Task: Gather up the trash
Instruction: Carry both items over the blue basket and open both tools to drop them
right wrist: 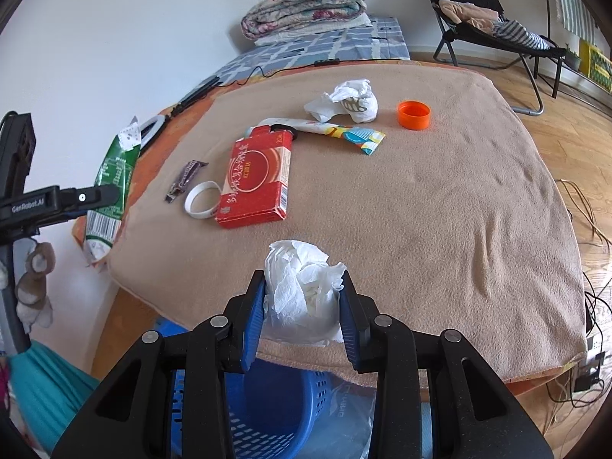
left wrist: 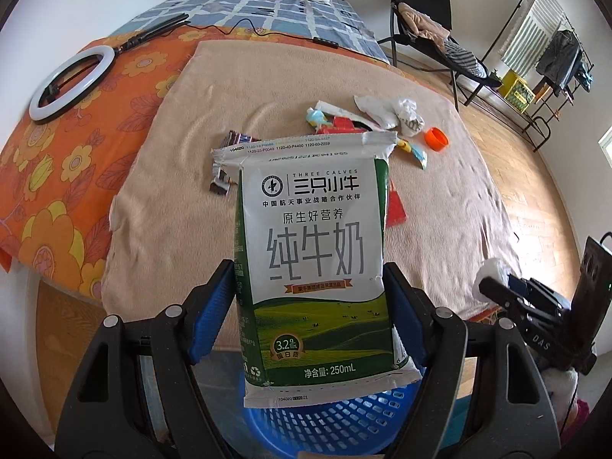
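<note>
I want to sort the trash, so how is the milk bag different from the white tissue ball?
The milk pouch is flat and printed green and white with writing; the tissue wad is plain white and crumpled. The pouch is much the bigger in its view, standing tall past the left tool, while the tissue barely tops the right tool. Both are held in tools above the blue basket.

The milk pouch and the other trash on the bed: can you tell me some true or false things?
1. The left gripper holds a green-and-white milk pouch. True.
2. The right gripper holds the orange plastic bottle cap. False: it holds a crumpled white tissue; the cap lies on the beige blanket.
3. The blue plastic basket sits on the blanket. False: it is below the bed's edge.
4. A flat red cardboard box lies on the blanket. True.
</note>
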Demonstrator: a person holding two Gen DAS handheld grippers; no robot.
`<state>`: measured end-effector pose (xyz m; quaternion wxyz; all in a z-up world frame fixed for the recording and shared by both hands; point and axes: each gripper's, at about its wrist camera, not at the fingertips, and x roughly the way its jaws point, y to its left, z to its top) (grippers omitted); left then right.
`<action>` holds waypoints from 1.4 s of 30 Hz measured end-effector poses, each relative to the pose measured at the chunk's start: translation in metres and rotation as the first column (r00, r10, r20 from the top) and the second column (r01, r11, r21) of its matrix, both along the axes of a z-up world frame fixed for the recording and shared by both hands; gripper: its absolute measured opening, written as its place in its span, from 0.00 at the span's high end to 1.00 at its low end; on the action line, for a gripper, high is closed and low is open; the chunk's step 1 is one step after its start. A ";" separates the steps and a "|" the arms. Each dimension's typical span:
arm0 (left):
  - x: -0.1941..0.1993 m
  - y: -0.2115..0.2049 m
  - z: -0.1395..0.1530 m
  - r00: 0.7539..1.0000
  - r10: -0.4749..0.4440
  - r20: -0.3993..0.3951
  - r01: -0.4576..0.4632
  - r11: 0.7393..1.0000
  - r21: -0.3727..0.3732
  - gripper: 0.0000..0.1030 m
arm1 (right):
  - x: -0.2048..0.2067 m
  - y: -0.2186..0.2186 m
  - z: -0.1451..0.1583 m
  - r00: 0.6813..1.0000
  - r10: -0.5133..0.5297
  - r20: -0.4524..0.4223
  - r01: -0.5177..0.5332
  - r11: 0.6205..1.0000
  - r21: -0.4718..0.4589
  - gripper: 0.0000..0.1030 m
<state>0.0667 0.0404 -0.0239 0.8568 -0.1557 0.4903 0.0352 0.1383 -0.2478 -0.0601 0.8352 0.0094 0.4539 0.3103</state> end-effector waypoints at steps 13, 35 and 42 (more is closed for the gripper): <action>-0.067 -0.043 -0.055 0.991 -0.106 -0.084 0.106 0.994 -0.013 0.24 | -0.040 0.021 -0.009 0.991 0.131 0.008 -0.131 0.991 -0.035 0.67; -0.084 -0.078 -0.110 0.949 -0.242 -0.204 0.247 0.969 0.002 0.23 | -0.076 0.051 -0.056 0.959 0.263 -0.104 -0.274 0.955 -0.112 0.65; -0.084 -0.076 -0.114 0.945 -0.239 -0.222 0.246 0.969 0.003 0.23 | -0.074 0.051 -0.056 0.960 0.254 -0.119 -0.266 0.958 -0.108 0.58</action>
